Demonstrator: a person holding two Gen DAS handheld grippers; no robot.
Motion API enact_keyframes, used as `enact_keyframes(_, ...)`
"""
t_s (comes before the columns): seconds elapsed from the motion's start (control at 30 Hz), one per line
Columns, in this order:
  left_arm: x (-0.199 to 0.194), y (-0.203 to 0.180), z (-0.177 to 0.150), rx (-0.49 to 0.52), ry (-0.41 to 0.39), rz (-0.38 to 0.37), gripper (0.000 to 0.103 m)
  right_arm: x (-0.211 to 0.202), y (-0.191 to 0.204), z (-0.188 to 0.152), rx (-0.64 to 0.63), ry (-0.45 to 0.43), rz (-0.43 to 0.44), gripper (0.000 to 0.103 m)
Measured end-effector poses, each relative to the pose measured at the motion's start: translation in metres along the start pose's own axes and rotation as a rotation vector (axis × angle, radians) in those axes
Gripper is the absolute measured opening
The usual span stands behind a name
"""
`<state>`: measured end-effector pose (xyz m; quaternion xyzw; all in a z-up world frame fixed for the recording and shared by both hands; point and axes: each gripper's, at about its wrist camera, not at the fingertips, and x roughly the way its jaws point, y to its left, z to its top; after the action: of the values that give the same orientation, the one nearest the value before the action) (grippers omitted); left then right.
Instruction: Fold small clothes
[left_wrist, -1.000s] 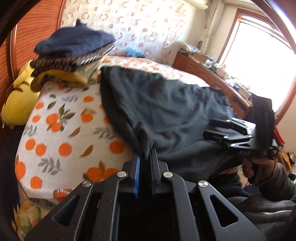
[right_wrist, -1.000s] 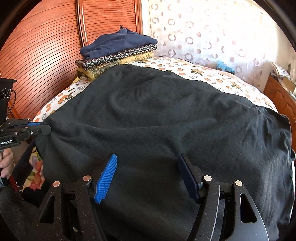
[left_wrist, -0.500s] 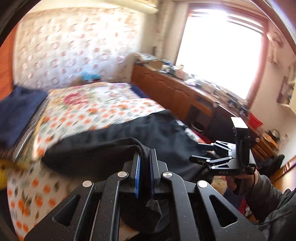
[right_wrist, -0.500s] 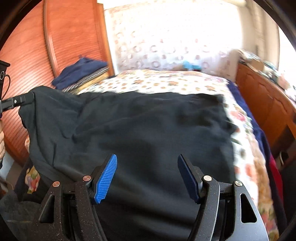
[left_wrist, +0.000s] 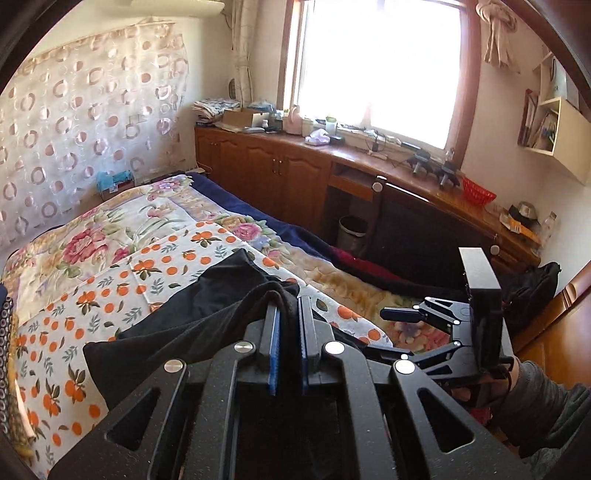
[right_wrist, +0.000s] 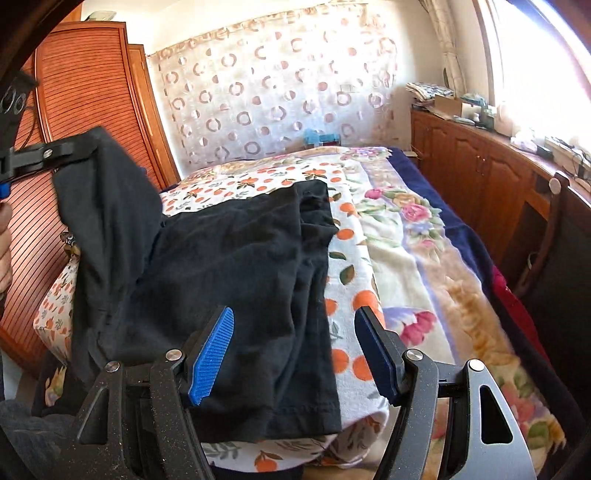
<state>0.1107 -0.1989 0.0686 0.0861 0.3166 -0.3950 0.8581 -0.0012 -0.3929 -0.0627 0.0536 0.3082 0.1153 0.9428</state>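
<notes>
So since a second ago the left gripper (left_wrist: 287, 328) has swung up and across the bed, dragging one edge of the big black cotton garment (right_wrist: 229, 266) with it, and the cloth that was spread flat over most of the bed with the orange-print cover (right_wrist: 347, 280) is now doubled toward the left edge. The left jaws are pinched tight on a bunched hem of that garment; the right gripper (right_wrist: 295, 354) hangs with its blue pads wide apart and nothing between them, just over the garment's right border near the bed's front edge. My read: this is the first fold, mid-carry. Next the lifted edge needs laying down flush on the far side, and the free gripper could pin or smooth the crease. The right wrist view shows the lifted flap hanging from the left jaws and the whole fold line. The left view shows the pinch close up, plus the wooden cabinets (left_wrist: 280, 173) under the window, but little of the cloth's layout.
</notes>
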Motion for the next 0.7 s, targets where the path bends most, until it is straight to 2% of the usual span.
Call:
enact_keyframes(0.2, 0.011, 0.004, 0.003, -0.024, 0.026, -0.003, 0.01, 0.002, -0.003, 0.001, 0.0, 0.008, 0.0, 0.07)
enact_keyframes(0.23, 0.011, 0.003, 0.002, -0.023, 0.028, 0.008, 0.018, 0.006, -0.005, 0.002, 0.003, 0.009, 0.0, 0.07)
enact_keyframes(0.27, 0.011, 0.002, 0.003, -0.021, 0.026, 0.011, 0.031, 0.006, -0.005, 0.002, 0.005, 0.01, 0.001, 0.07)
enact_keyframes(0.33, 0.004, 0.005, 0.001, -0.016, 0.007, 0.014, 0.045, 0.006, -0.006, 0.003, 0.006, 0.012, 0.0, 0.07)
enact_keyframes(0.4, -0.001, 0.011, -0.001, -0.014, 0.009, 0.029, 0.053, 0.009, -0.005, 0.005, 0.001, 0.014, 0.001, 0.07)
enact_keyframes(0.47, -0.008, 0.02, -0.007, -0.021, -0.001, 0.043, 0.073, 0.009, -0.004, 0.007, -0.004, 0.013, 0.0, 0.07)
enact_keyframes(0.53, -0.016, 0.033, -0.016, -0.033, 0.0, 0.071, 0.076, 0.012, -0.005, 0.009, -0.009, 0.011, 0.003, 0.07)
enact_keyframes(0.7, -0.03, 0.078, -0.048, -0.113, 0.017, 0.145, 0.076, 0.019, 0.002, 0.016, -0.032, 0.006, 0.019, 0.07)
